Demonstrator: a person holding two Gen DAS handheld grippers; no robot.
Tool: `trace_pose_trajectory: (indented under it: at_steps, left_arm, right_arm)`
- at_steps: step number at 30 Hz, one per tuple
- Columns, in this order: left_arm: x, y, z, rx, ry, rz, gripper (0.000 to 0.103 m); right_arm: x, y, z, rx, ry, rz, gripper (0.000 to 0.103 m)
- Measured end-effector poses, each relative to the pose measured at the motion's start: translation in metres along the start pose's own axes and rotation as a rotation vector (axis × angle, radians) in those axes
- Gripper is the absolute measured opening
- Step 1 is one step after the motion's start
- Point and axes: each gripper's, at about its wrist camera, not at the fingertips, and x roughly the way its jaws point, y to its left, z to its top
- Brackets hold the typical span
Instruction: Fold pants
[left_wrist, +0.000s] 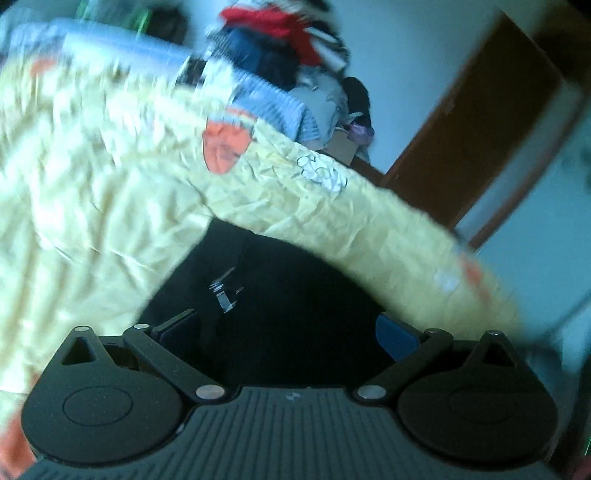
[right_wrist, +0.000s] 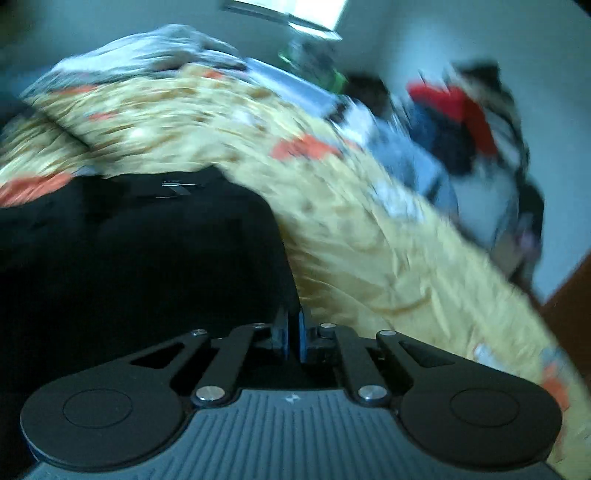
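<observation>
Black pants (left_wrist: 288, 280) with a small white logo (left_wrist: 223, 291) lie on a yellow patterned bed sheet (left_wrist: 110, 184). My left gripper (left_wrist: 286, 330) stands open over the dark cloth, one finger on each side and nothing pinched between them. In the right wrist view the pants (right_wrist: 147, 258) fill the left half, and their edge runs down to the fingertips. My right gripper (right_wrist: 293, 332) is shut there, its blue pads pinching the edge of the black cloth. Both views are blurred.
A heap of mixed clothes (left_wrist: 280, 40), red, blue and striped, sits at the far side of the bed, also in the right wrist view as the clothes heap (right_wrist: 461, 122). A brown door (left_wrist: 480, 129) and pale walls stand beyond. The yellow sheet (right_wrist: 369, 240) spreads to the right.
</observation>
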Motion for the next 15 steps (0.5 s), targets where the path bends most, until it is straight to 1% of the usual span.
trace_pose_trajectory:
  at_steps: [3,5,7,8,9,10,11,12,13,15]
  left_arm:
    - [0.018,0.007,0.018,-0.126,0.047,-0.059,0.102]
    - [0.033,0.011,0.025,-0.189,0.081,-0.087,0.101]
    - [0.044,0.018,0.028,-0.264,0.111,-0.094,0.094]
    - [0.046,0.022,0.027,-0.303,0.114,-0.110,0.077]
    - [0.047,0.026,0.025,-0.337,0.122,-0.126,0.045]
    - [0.045,0.029,0.021,-0.352,0.134,-0.112,0.029]
    - [0.042,0.031,0.017,-0.345,0.139,-0.122,0.011]
    - [0.032,0.031,0.009,-0.333,0.122,-0.134,0.007]
    - [0.022,0.030,0.004,-0.310,0.097,-0.129,0.006]
    - [-0.005,0.027,-0.010,-0.231,0.052,-0.111,0.006]
  right_arm:
    - [-0.029,0.037,-0.005,-0.115,-0.033,-0.028,0.006]
    - [-0.044,0.054,-0.010,-0.160,-0.052,-0.043,0.006]
    - [-0.055,0.063,-0.013,-0.184,-0.065,-0.054,0.006]
    - [-0.059,0.066,-0.013,-0.186,-0.069,-0.051,0.006]
    - [-0.063,0.068,-0.014,-0.186,-0.072,-0.053,0.006]
    - [-0.065,0.070,-0.015,-0.187,-0.072,-0.056,0.006]
    - [-0.067,0.072,-0.016,-0.185,-0.069,-0.056,0.006]
    - [-0.066,0.072,-0.015,-0.180,-0.068,-0.055,0.005]
    - [-0.067,0.073,-0.016,-0.170,-0.068,-0.051,0.005]
    - [-0.073,0.080,-0.017,-0.157,-0.071,-0.044,0.005]
